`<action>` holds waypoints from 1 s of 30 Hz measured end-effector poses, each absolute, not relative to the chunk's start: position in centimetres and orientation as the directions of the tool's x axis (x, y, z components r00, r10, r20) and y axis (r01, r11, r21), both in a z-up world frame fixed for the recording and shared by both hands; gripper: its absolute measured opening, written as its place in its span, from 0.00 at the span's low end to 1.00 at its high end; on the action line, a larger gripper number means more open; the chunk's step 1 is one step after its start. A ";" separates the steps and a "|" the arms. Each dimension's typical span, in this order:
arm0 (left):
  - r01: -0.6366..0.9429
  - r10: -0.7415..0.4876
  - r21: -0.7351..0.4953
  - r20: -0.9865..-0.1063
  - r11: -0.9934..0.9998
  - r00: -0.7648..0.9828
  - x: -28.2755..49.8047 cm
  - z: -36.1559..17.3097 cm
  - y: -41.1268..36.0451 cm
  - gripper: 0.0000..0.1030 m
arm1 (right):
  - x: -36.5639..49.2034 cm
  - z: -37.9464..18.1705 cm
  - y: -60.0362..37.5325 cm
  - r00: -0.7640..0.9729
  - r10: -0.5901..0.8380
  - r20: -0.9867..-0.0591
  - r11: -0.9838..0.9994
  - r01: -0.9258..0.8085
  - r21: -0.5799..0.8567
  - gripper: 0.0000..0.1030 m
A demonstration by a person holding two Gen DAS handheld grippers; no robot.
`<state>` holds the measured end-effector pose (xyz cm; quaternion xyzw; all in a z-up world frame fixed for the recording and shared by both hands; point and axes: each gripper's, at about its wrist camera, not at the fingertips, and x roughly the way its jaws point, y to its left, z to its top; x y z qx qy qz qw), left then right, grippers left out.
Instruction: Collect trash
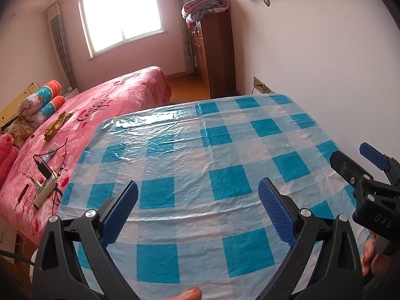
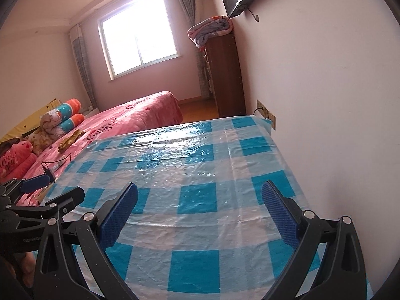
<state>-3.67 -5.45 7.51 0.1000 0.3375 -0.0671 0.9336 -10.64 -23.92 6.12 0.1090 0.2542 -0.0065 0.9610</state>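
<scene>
Both grippers, left and right, gape over the tablecloth, seemingly bare.

table against right wall, bed to its left

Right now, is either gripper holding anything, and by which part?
Nothing is held. The left gripper and the right gripper are both open above the checked tablecloth, with only cloth showing between their blue pads.

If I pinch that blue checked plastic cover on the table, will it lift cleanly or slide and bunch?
The plastic tablecloth is wrinkled and glossy, so probably thin, floppy and light. Pinched, it would likely tent and bunch. Its sheen suggests the pads may slip.
</scene>
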 end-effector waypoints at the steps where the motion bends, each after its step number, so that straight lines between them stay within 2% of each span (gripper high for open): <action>1: 0.193 -0.062 0.135 -0.645 0.972 0.762 -3.7 7.4 -5.4 0.94 | -10.7 6.1 -23.9 0.872 0.039 -0.489 0.977 0.069 0.201 0.95; 30: 0.163 -0.041 0.124 -0.663 0.979 0.748 -3.3 5.6 -5.1 0.94 | -10.2 5.3 -23.0 0.858 0.028 -0.512 0.987 0.059 0.151 0.95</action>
